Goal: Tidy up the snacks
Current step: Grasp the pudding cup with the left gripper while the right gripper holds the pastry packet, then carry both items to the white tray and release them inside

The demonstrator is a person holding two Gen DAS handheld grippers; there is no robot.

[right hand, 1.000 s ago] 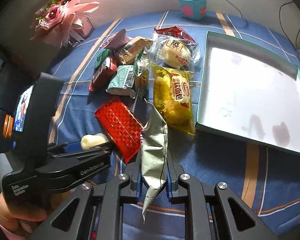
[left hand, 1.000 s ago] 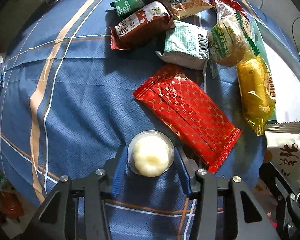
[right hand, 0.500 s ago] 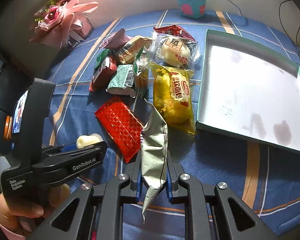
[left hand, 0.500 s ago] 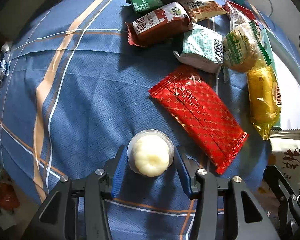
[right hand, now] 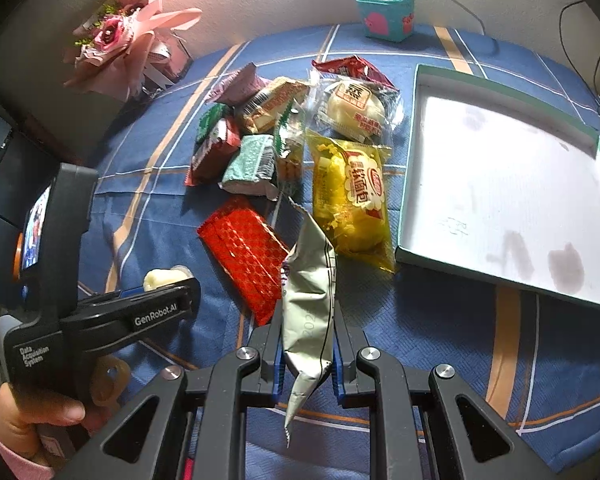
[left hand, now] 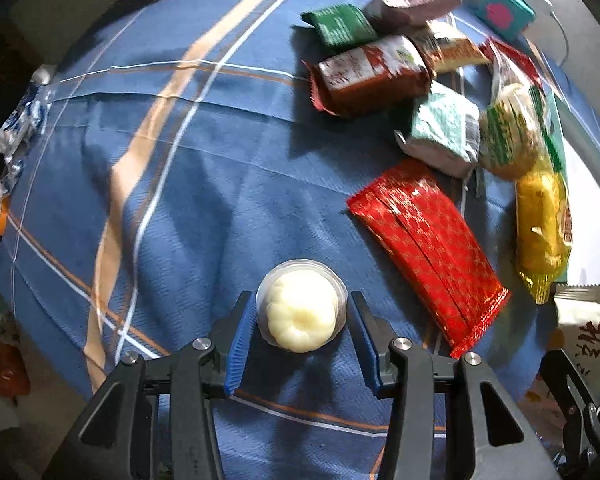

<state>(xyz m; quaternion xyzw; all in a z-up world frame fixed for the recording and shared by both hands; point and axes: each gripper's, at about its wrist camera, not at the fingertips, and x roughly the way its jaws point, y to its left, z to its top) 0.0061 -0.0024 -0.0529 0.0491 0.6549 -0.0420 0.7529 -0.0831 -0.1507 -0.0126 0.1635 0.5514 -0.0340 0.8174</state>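
Observation:
My left gripper (left hand: 302,304) is shut on a small clear cup holding a cream-coloured pastry (left hand: 300,314) and carries it above the blue checked cloth (left hand: 172,200). From the right wrist view the same left gripper (right hand: 168,286) shows at the left with the pastry cup (right hand: 160,278) at its tip, and a hand grips its handle. My right gripper (right hand: 308,320) is shut on a silver-white snack packet (right hand: 310,280), which stands on edge between the pads. A long red packet (right hand: 244,252) lies just left of it. A white tray with a green rim (right hand: 500,88) sits to the right.
A heap of wrapped snacks (right hand: 260,132) lies behind the red packet, with a yellow bread bag (right hand: 352,200) against the tray's left wall. A pink bouquet (right hand: 128,40) and a teal box (right hand: 384,16) stand at the back. The cloth drops off at the left edge (left hand: 16,208).
My left gripper, still holding the pastry cup, has risen a little and drifted left, away from the red packet. The right gripper and its packet have stayed still.

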